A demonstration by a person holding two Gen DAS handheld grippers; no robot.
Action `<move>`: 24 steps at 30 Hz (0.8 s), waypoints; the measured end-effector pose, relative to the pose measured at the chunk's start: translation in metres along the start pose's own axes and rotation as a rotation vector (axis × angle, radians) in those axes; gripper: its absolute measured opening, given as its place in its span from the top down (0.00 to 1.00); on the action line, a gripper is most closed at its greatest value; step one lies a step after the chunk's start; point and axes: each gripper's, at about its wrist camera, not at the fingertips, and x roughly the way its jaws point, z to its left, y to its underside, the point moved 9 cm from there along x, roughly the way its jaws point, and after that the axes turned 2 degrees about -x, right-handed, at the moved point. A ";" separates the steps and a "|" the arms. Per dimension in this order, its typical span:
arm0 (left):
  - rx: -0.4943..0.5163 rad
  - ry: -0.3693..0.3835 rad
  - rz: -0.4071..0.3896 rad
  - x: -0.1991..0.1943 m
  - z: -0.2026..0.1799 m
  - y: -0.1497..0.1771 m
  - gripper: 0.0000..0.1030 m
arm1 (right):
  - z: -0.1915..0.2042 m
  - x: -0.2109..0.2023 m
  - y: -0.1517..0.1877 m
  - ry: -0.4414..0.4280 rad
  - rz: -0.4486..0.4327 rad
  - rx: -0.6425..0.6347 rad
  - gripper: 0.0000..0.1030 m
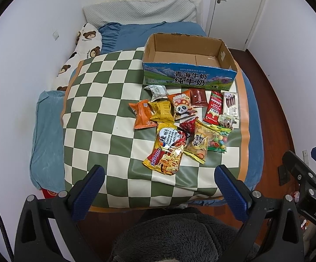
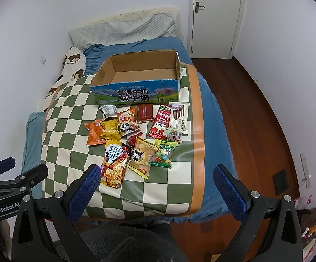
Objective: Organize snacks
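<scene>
An open cardboard milk box (image 1: 188, 76) (image 2: 136, 92) sits empty on the checkered mat on the bed. Several snack packets lie in a pile in front of it: a big yellow noodle bag (image 1: 166, 148) (image 2: 114, 166), an orange packet (image 1: 141, 114) (image 2: 94, 134), a panda packet (image 1: 182, 107) (image 2: 128, 123), a red sachet (image 1: 213, 107) (image 2: 161, 121), a candy bag (image 1: 218, 140) (image 2: 163, 156). My left gripper (image 1: 159, 174) is open and empty, held above the mat's near edge. My right gripper (image 2: 158, 173) is open and empty, also short of the pile.
The green-and-white checkered mat (image 1: 105, 118) (image 2: 70, 118) covers a blue bed against the left wall. Pillows (image 1: 140, 11) lie at the head. Wooden floor (image 2: 256, 131) and a white door (image 2: 217, 17) are to the right. A grey fleece lap (image 1: 171, 238) is below.
</scene>
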 end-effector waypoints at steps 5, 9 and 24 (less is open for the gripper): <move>-0.001 -0.002 0.000 0.000 0.000 0.001 0.00 | -0.001 -0.001 0.002 -0.002 0.002 0.006 0.00; -0.001 -0.002 -0.002 0.000 0.000 0.000 0.00 | -0.002 0.001 0.002 -0.004 0.004 0.007 0.00; -0.002 -0.002 -0.005 -0.001 -0.001 -0.001 0.00 | -0.003 0.001 0.002 -0.006 0.006 0.008 0.00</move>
